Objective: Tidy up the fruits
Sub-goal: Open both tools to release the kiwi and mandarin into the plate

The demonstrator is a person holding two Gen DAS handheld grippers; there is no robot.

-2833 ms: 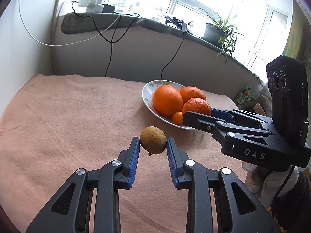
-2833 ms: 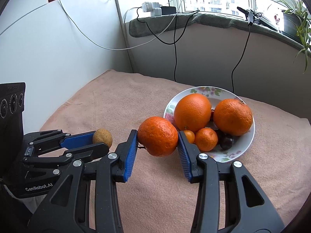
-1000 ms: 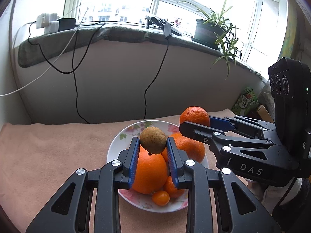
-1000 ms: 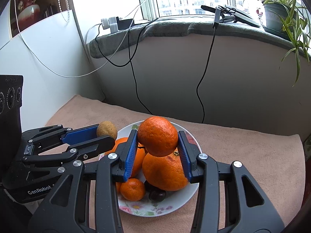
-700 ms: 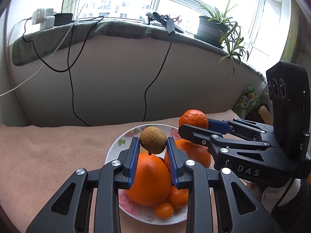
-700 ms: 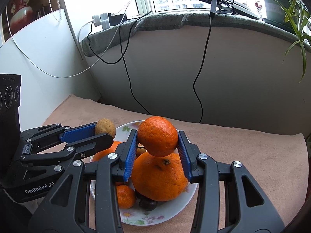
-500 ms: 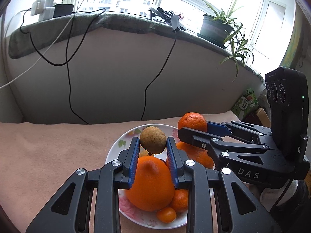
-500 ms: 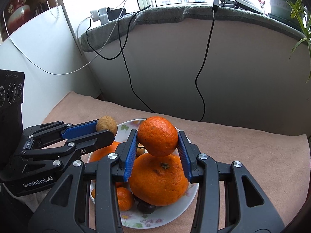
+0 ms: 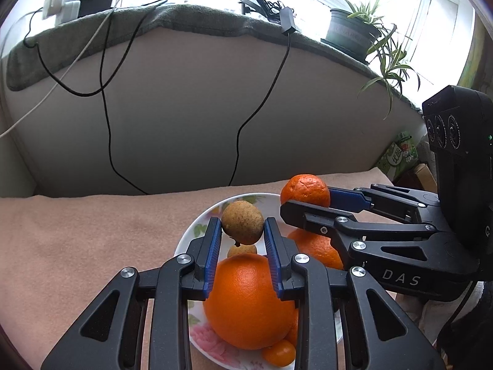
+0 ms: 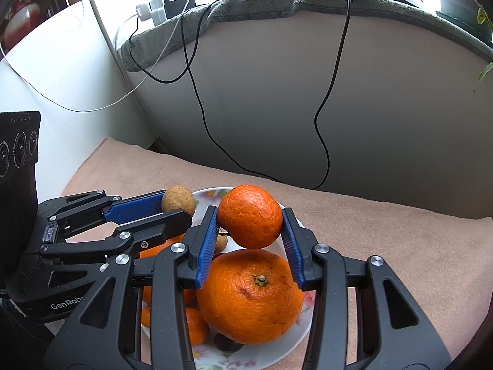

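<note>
Your left tool (image 9: 242, 236) is clamped on a small brown fruit (image 9: 242, 222), dead center of the left wrist view, hanging above the flowered plate (image 9: 197, 231). Your right tool (image 10: 250, 234) is squeezing a tangerine (image 10: 250, 215) between its blue pads, mid-frame in the right wrist view, right above a big orange (image 10: 249, 297) sitting on that plate. A second big orange (image 9: 248, 300) fills the lower middle of the left view, with a tiny orange fruit (image 9: 279, 352) at the bottom edge. The plate sits on the counter with the pinkish cloth (image 9: 92, 231).
</note>
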